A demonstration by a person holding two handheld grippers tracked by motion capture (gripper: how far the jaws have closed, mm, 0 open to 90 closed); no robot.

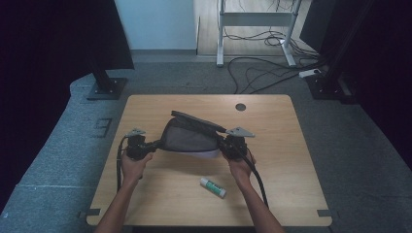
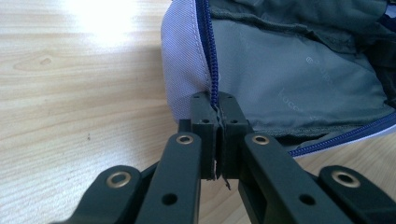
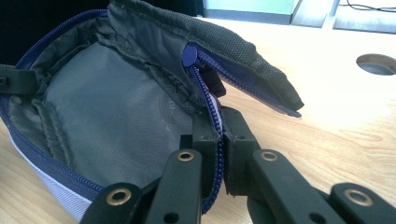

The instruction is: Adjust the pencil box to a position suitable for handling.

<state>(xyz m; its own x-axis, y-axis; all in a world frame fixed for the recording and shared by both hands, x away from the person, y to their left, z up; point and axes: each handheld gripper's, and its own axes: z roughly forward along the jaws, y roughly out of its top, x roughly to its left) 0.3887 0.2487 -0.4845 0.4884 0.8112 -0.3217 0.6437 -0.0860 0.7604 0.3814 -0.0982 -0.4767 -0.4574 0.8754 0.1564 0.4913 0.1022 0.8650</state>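
Note:
A grey and white zip pouch with a blue zipper lies open at the middle of the wooden table, its grey lining showing. My left gripper is shut on the pouch's left end, pinching the blue zipper edge between its pads. My right gripper is shut on the right end, where the zipper tape runs between the jaws. The dark flap stands lifted above the opening, and the blue zipper pull sits just under it.
A white and green glue stick lies on the table near its front edge, by the right forearm. A round cable hole is at the table's back. Desk legs and cables stand on the floor beyond.

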